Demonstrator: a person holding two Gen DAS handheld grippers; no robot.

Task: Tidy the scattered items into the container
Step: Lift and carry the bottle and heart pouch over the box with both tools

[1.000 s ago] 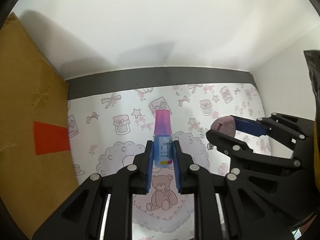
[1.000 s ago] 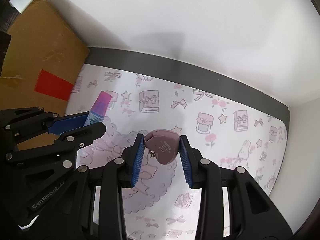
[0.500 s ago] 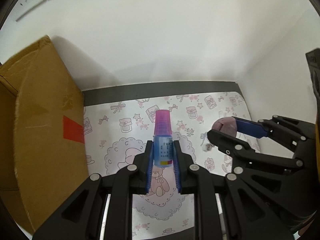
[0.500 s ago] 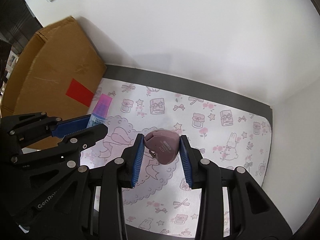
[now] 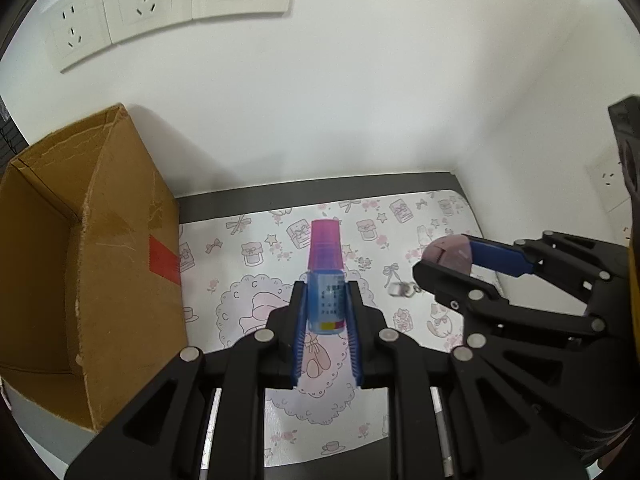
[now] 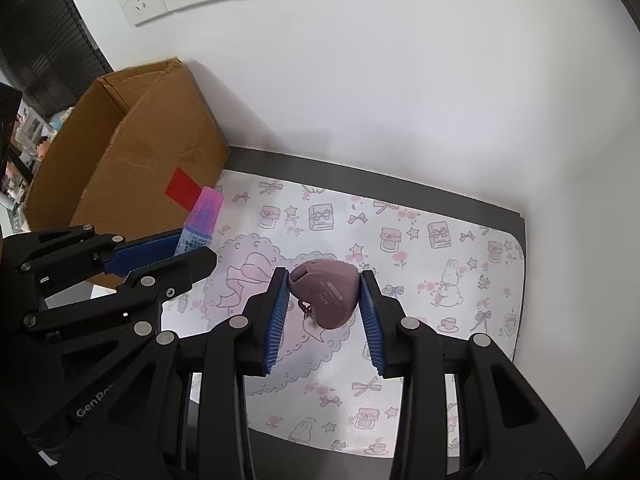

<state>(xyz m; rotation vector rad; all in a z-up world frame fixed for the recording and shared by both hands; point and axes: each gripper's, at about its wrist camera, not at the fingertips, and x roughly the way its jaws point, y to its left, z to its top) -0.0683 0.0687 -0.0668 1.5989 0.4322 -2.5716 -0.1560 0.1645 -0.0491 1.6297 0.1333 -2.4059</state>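
While each tool (image 5: pixel 326 312) (image 6: pixel 324 300) grips, bottle (image 5: pixel 325 280) and heart case (image 6: pixel 324 294) sit between pads.

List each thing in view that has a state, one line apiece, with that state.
left gripper: shut on the blue bottle, clear of the mat.
blue bottle: pink cap on, held in the air.
right gripper: shut on the heart-shaped case.
heart-shaped case: closed, held above the mat, small clasp dangling.
cardboard box: open-topped, flaps up; its contents cannot be seen.
patterned mat: flat on the table.
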